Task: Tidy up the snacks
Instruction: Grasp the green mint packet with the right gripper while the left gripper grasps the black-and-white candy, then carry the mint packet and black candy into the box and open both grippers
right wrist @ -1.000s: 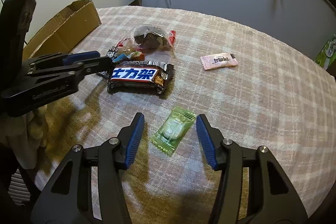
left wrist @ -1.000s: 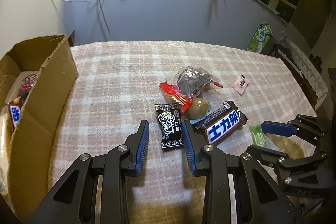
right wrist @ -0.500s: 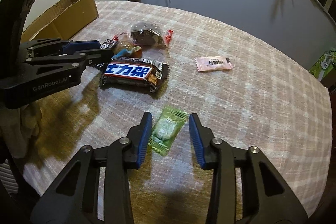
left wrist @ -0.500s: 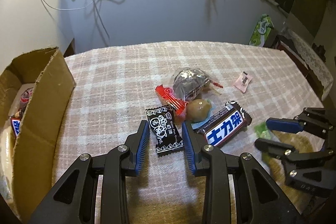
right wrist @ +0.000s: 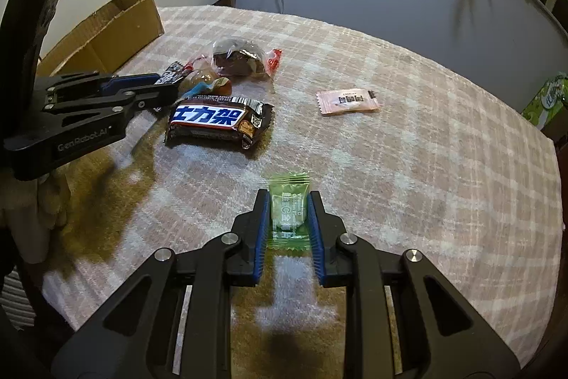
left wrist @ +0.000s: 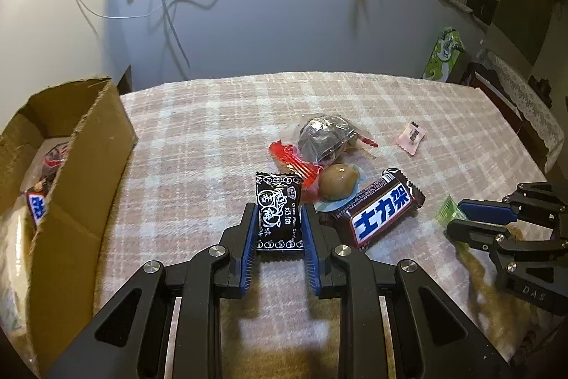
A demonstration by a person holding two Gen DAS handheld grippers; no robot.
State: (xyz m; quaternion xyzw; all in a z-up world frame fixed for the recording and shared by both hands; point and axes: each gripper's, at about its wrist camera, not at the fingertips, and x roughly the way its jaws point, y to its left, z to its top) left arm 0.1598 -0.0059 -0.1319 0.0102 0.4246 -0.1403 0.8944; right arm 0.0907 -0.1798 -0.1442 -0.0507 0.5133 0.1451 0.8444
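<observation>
Left gripper [left wrist: 278, 226] fingers just closing, pinching black candy packet [left wrist: 278, 214] on the checked bench [left wrist: 198, 144]; chocolate bar [left wrist: 378, 214] and wrapped egg [left wrist: 337, 182] just beside. Right gripper [right wrist: 288, 219] fingers closing on green candy [right wrist: 288, 210]. Cardboard box [left wrist: 78, 180] at far left, pink sachet [right wrist: 346, 100] apart

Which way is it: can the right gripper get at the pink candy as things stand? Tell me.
Probably not yet. The right gripper has its jaws, which have just been closing, on the green candy. The cloth towards the pink candy lies bare.
</observation>
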